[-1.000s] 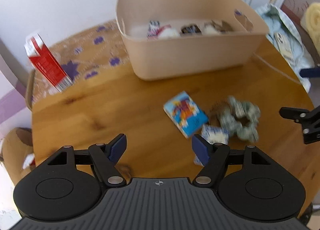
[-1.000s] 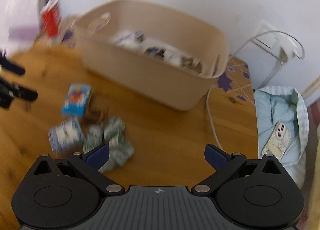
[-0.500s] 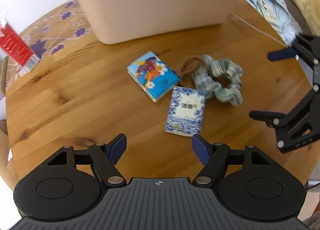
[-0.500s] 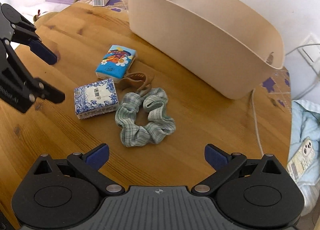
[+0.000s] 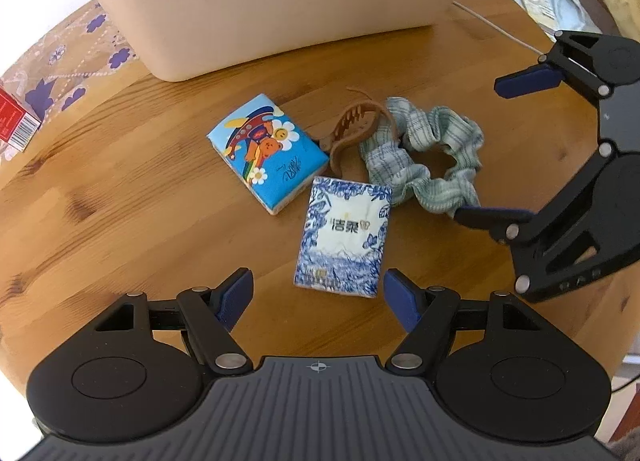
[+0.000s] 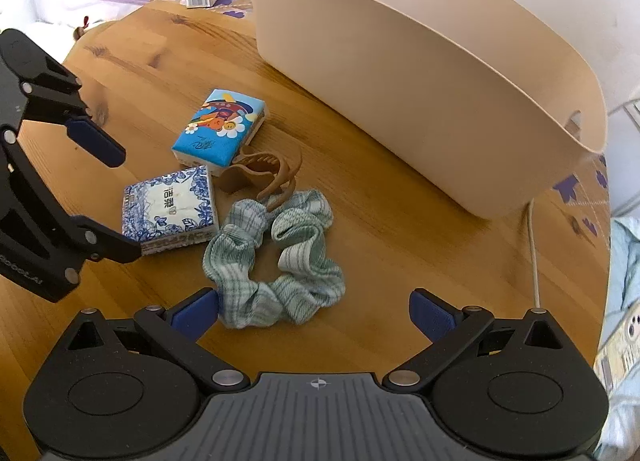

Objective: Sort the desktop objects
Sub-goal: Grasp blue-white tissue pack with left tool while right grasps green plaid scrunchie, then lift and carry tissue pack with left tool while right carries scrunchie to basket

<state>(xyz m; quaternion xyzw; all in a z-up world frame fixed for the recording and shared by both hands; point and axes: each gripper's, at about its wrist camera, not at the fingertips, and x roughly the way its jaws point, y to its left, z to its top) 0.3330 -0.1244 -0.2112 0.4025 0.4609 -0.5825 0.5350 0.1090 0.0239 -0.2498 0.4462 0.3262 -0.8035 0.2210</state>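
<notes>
Four loose items sit clustered on the round wooden bench [image 5: 120,197], just in front of a beige plastic bin [image 5: 280,9].

The blue-and-white tissue pack [image 5: 344,233] lies flat, nearest the left tongs [image 5: 318,297], which hang wide open and empty with the pack's near end just ahead of the gap. The pack looks light and squashy with a slick film wrap; best pinched across its short width.

The cartoon tissue pack [image 5: 268,151] should handle the same way.

The brown hair claw [image 5: 356,129] is rigid plastic with curved, toothed prongs, likely brittle.

The green checked scrunchie [image 6: 276,257] is soft, ruffled fabric, weightless and easy to bunch anywhere on its ring. The right tongs [image 6: 314,311] are also wide open and empty, the left pad [image 6: 196,311] right at the scrunchie's edge; contact cannot be told.
</notes>
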